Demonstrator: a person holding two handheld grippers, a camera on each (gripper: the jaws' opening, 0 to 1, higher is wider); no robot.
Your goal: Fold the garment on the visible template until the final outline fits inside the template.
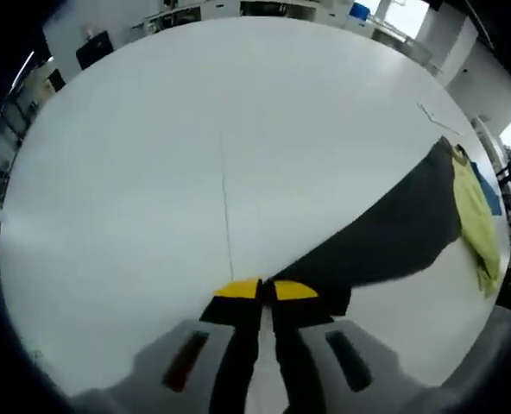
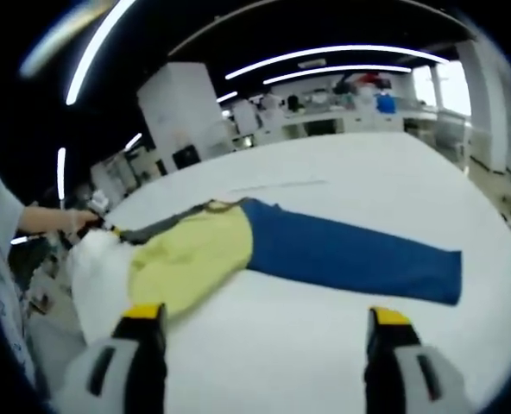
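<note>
The right gripper view is showing us the garment point(image 2: 307, 250) lying flat on the white table point(image 2: 385, 185), with a yellow body section toward the table's near-left edge and a long blue section running away to the right, ending in a square-cut end. We are reading its long axis as running along that blue section, from the yellow part out to the blue end, roughly across this view and slightly downward to the right. The right gripper point(image 2: 264, 332) is hovering short of the cloth with its fingers point(image 2: 143, 323) spread wide and nothing between them. In the left gripper view, the same garment point(image 1: 402, 228) is appearing as a dark band with a yellow edge at the far right, stretching away from the left gripper point(image 1: 266, 291), whose yellow-tipped fingers point(image 1: 236, 290) are pressed nearly together; the dark cloth is lying just beside them, and we cannot tell whether a fold of it is pinched. We are judging the fabric to be light, soft and limp, likely to sag and drag on the table, so we are recommending a hold on an edge or corner, such as the blue end, lifting low and laying it over. We are not seeing a distinct template outline on the table in either view.
</note>
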